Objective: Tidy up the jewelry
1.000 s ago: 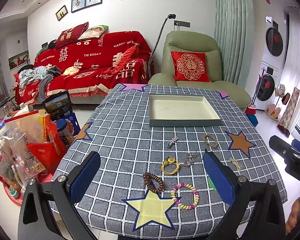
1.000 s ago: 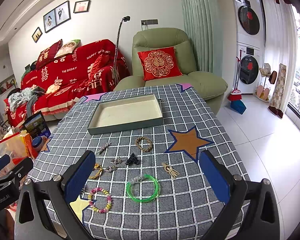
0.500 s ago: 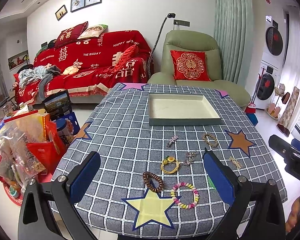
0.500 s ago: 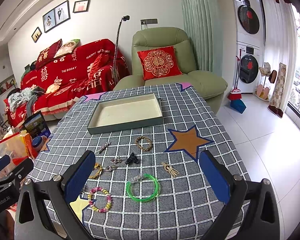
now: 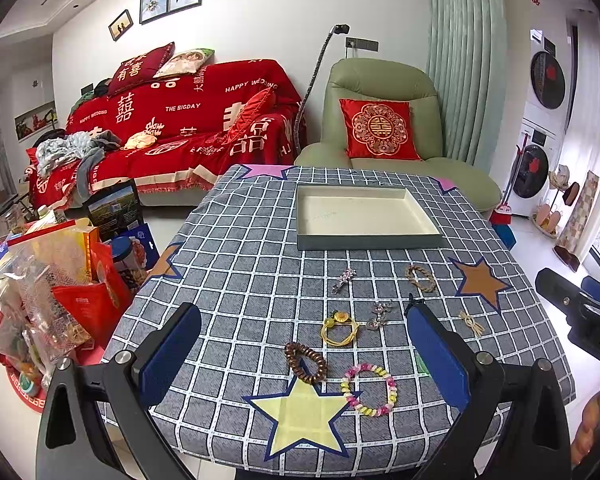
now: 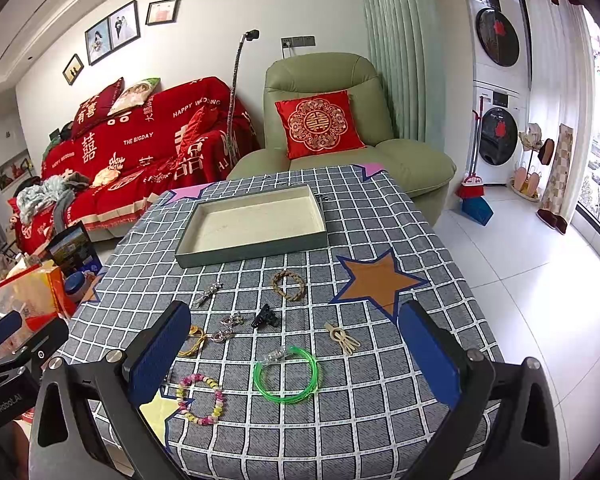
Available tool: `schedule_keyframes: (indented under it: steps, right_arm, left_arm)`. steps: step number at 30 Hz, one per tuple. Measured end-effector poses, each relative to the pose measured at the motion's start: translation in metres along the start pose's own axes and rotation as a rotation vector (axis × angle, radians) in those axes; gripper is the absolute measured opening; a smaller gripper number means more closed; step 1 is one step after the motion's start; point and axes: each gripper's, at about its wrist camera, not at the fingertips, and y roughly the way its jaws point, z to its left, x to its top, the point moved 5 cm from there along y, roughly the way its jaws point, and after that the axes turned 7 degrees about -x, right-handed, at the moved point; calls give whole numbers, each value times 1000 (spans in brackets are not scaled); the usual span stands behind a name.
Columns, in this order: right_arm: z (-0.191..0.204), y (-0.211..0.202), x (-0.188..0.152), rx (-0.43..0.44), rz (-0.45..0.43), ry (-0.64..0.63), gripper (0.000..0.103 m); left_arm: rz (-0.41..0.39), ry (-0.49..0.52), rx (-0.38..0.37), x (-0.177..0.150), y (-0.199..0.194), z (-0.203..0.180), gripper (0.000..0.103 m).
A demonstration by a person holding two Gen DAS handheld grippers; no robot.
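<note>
Blue pads line the black fingers of both grippers, and both pairs stand wide apart with nothing between them. The left gripper (image 5: 304,354) hangs above the near edge of the table (image 5: 236,280), which wears a grey cloth with white checks and coloured stars. Just ahead of its fingers lie a brown coiled hair tie (image 5: 305,362) touching the tip of the yellow star (image 5: 302,416), a pastel bead bracelet (image 5: 368,390) beside it, and a yellow cord bracelet with a small flower (image 5: 340,326) a little farther.

The right gripper (image 6: 294,356) hovers over the same edge, more to the right side. Between its fingers I see a bright green plastic bangle (image 6: 286,374) with a clear clip at its rim. Farther lie a beige knotted hair clip (image 6: 343,338), a small black claw clip (image 6: 265,317), a silver rhinestone piece (image 6: 228,327), a braided tan rope bracelet (image 6: 288,285) and a silver hairpin (image 6: 208,294).

Beyond all the jewelry, near the far side of the table, sits the shallow rectangular grey-green tray with a cream inside (image 6: 256,246). No jewelry is in it. Behind the table stand a green armchair (image 6: 324,80) and a red-covered sofa (image 6: 140,140).
</note>
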Motion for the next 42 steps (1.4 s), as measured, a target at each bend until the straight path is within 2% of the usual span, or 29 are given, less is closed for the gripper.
schedule_keyframes:
  steps: [5,11,15,19,25,29,31,34,36,38,41,42]
  right_arm:
    - [0,0,0,0,2,1,103]
    - [-2,4,-8,-5,27,4,103]
    - [-8,19,-17,-15,75,4,103]
    - [-19,37,-24,-35,139,8,103]
    - [-44,75,-40,-85,245,-5,103]
    - [-59,103,-50,-81,301,4,103]
    - [-65,116,-55,-68,330,-2,103]
    - [-74,132,-61,-56,366,-17,103]
    - [-79,139,-65,-49,374,-27,103]
    - [-82,144,-67,-38,375,-49,102]
    - [-80,153,-72,-29,390,-114,92]
    - [-79,156,-74,-26,399,-133,92]
  left_arm:
    - [6,3,2,-3,2,0,103]
    - [51,29,-3,-8,26,0,103]
    - [108,39,-17,-12,51,2,103]
    - [186,38,-65,-16,83,3,103]
    - [261,94,-79,-17,134,-4,103]
    - [298,141,-102,-13,162,-12,103]
    - [324,163,-108,-12,177,-15,99]
    - [362,186,-120,-12,200,-20,99]
    - [390,188,-132,-12,217,-22,90]
    - [426,178,-143,-13,233,-23,89]
    - [447,165,-146,-12,248,-24,88]
    - [449,166,-148,-11,252,-25,84]
